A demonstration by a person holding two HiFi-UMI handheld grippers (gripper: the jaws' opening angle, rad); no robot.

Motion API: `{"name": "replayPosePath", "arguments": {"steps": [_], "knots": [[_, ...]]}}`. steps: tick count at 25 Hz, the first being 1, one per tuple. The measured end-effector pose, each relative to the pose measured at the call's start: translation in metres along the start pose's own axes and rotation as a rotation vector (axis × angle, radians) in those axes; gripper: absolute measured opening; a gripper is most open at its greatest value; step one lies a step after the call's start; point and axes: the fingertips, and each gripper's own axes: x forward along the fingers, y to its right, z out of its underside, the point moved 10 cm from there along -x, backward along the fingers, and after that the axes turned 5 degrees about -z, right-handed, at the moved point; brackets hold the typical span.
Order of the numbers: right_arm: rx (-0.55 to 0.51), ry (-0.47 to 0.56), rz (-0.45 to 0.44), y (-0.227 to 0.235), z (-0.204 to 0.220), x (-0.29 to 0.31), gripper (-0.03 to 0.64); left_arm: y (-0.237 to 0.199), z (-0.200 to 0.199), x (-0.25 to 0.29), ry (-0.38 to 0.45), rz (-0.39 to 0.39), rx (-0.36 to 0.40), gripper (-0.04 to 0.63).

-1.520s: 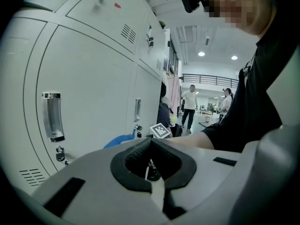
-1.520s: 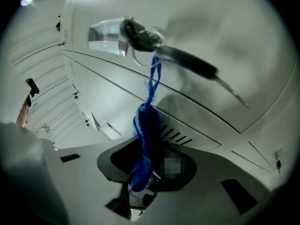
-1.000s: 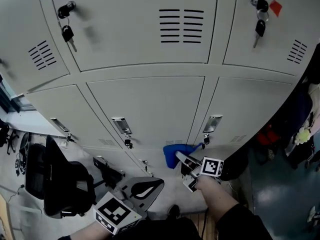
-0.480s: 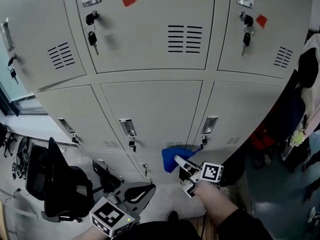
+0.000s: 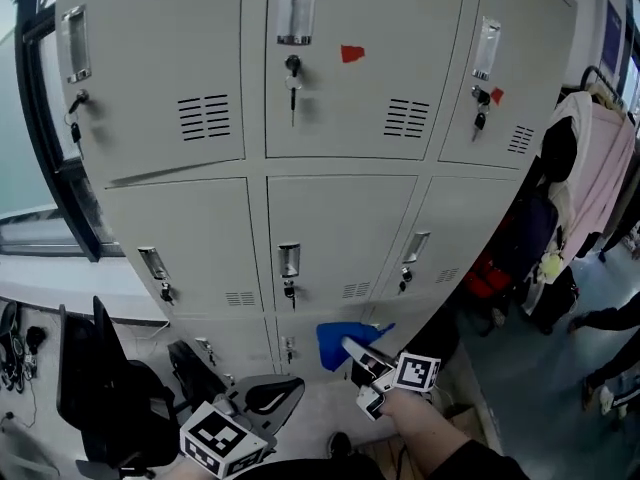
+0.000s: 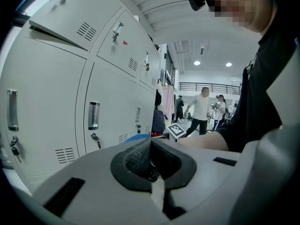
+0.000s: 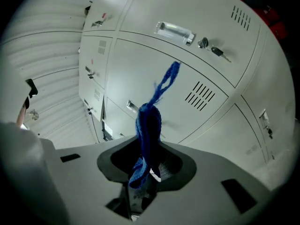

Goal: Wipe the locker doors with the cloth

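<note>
Cloth (image 5: 338,339), blue, hangs clamped in our right gripper (image 5: 358,353), low centre of the head view, near the bottom locker doors (image 5: 340,230). We keep our left gripper (image 6: 151,159) clenched on nothing. Higher, a red sticker (image 5: 352,54) marks the top middle door.

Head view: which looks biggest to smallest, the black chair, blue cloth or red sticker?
1. Black chair, largest.
2. Blue cloth, gripped by the right tool.
3. Red sticker, smallest.
Distances from the camera differ, so real sizes are unsure.
</note>
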Motion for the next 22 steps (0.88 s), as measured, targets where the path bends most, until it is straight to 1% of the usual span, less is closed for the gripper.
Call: {"name": "replayPosePath", "arguments": {"steps": [4, 6, 9, 13, 16, 19, 22], "knots": [[-0.117, 0.017, 0.066, -0.043, 0.036, 0.004, 0.097, -0.011, 0.013, -0.034, 0.021, 0.033, -0.008, 0.006], [-0.194, 0.005, 0.094, -0.062, 0.051, 0.012, 0.097, -0.018, 0.019, -0.048, 0.021, 0.039, -0.028, 0.006], [-0.278, -0.038, 0.113, -0.094, 0.069, 0.026, 0.097, -0.02, 0.021, -0.063, 0.03, 0.046, -0.054, 0.006], [-0.478, -0.125, 0.089, -0.134, 0.079, 0.041, 0.097, -0.02, 0.018, -0.075, 0.054, 0.021, -0.056, 0.006], [-0.629, -0.178, 0.074, -0.158, 0.078, 0.044, 0.097, -0.016, 0.014, -0.08, 0.067, 0.002, -0.083, 0.006], [-0.744, -0.2, 0.038, -0.178, 0.075, 0.04, 0.097, -0.011, 0.01, -0.078, 0.068, -0.014, -0.091, 0.006], [-0.833, -0.204, 0.022, -0.19, 0.077, 0.029, 0.097, -0.003, 0.007, -0.071, 0.067, -0.021, -0.097, 0.006]]}}
